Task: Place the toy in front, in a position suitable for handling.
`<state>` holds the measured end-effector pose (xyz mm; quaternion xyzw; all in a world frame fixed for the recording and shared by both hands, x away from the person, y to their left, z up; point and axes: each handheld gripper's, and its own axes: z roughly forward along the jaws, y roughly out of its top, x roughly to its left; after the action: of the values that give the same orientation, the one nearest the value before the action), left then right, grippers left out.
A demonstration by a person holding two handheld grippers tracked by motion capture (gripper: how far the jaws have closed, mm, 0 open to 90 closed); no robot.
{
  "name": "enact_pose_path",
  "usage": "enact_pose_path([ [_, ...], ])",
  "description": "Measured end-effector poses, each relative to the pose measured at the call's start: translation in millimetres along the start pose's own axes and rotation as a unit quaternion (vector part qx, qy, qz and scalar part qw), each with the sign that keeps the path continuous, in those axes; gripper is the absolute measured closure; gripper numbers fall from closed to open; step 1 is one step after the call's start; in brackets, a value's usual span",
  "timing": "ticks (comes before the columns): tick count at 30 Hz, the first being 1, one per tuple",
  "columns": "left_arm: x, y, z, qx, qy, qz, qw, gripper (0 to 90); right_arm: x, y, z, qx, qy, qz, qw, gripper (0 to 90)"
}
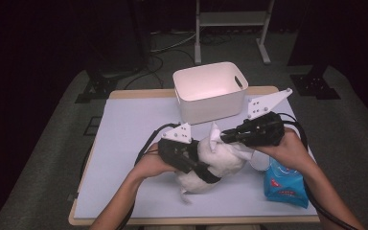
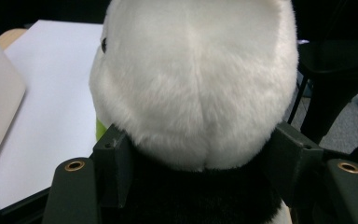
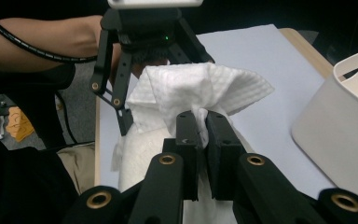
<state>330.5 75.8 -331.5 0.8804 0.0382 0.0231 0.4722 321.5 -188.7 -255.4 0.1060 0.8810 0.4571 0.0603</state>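
Note:
A white plush toy [image 1: 223,165] with a black band lies on the table's pale mat [image 1: 124,139], near the middle. My left gripper [image 1: 199,167] is shut on it from the left. In the left gripper view the jaws press the toy's black fur just under its round white head [image 2: 196,84], with the left gripper [image 2: 200,156] clamped on both sides. My right gripper [image 1: 225,136] comes in from the right, shut on a crumpled white paper tissue [image 1: 214,134]. The tissue [image 3: 191,88] bunches above the right gripper [image 3: 204,122], resting against the toy.
A white plastic bin [image 1: 211,103] stands open at the back of the table, close behind the toy; its wall [image 3: 340,121] sits to the right in the right gripper view. A blue tissue pack [image 1: 285,184] lies at the front right by the forearm.

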Motion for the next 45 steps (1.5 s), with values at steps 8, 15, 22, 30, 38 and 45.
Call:
enact_pose_path([
  [8, -0.6, -1.5, 9.2, 0.016, -0.005, -0.005, 0.9999, 31.8, -2.6, -4.5, 4.9, 0.02, 0.001, 0.004, 0.9998, 83.3],
  [15, 0.7, 5.5, 23.6, 0.023, -0.009, 0.002, 0.9997, 29.8, 2.6, 2.3, 16.6, 0.04, 0.007, -0.009, 0.9991, 83.1],
  [22, 1.3, 2.6, 33.7, 0.035, -0.01, -0.004, 0.9993, 27.3, -4.4, -20.2, 26.9, 0.06, 0.006, 0.012, 0.9981, 83.4],
  [30, -0.6, 6.6, 31.1, 0.031, 0.002, 0.002, 0.9995, 23.3, -8.2, -32.2, 19.5, 0.061, 0.0, 0.03, 0.9977, 83.5],
  [38, -5.0, 6.4, 26.0, 0.04, 0.022, 0.003, 0.999, 17.2, -11.9, -45.1, 17.1, 0.052, 0.006, 0.047, 0.9975, 83.5],
  [45, -1.9, -0.4, 20.4, 0.05, 0.027, -0.013, 0.9983, 12.2, -17.8, -60.9, 14.9, 0.044, 0.008, 0.077, 0.9961, 83.6],
])
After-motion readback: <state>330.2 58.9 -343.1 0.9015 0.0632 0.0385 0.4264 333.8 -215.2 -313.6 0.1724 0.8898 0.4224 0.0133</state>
